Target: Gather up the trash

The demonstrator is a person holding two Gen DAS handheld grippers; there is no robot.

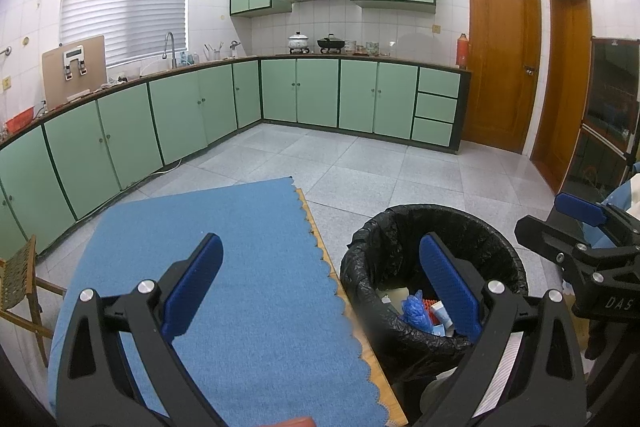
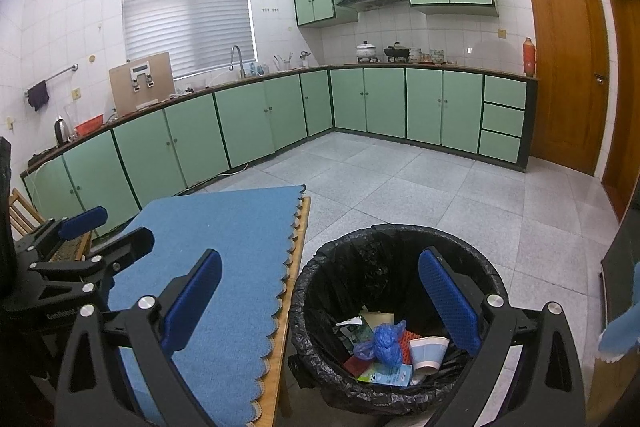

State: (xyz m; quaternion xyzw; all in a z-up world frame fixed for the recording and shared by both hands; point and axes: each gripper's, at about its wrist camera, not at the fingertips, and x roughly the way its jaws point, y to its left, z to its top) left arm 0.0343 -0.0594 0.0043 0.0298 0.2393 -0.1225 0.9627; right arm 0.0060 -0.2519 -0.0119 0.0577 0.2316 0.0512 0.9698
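Kitchen; both grippers (image 1: pixel 320 283) (image 2: pixel 320 299) spread above bin (image 2: pixel 400 239).

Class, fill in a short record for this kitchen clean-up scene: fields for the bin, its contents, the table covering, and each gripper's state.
bin: round bin lined with a black plastic bag, on the floor beside the table
contents: crumpled blue plastic bag, white-and-blue paper cup, assorted cards and wrappers
table covering: blue scallop-edged cloth on the wooden table, nothing seen on it
left gripper: open, empty
right gripper: open, empty, over the bin
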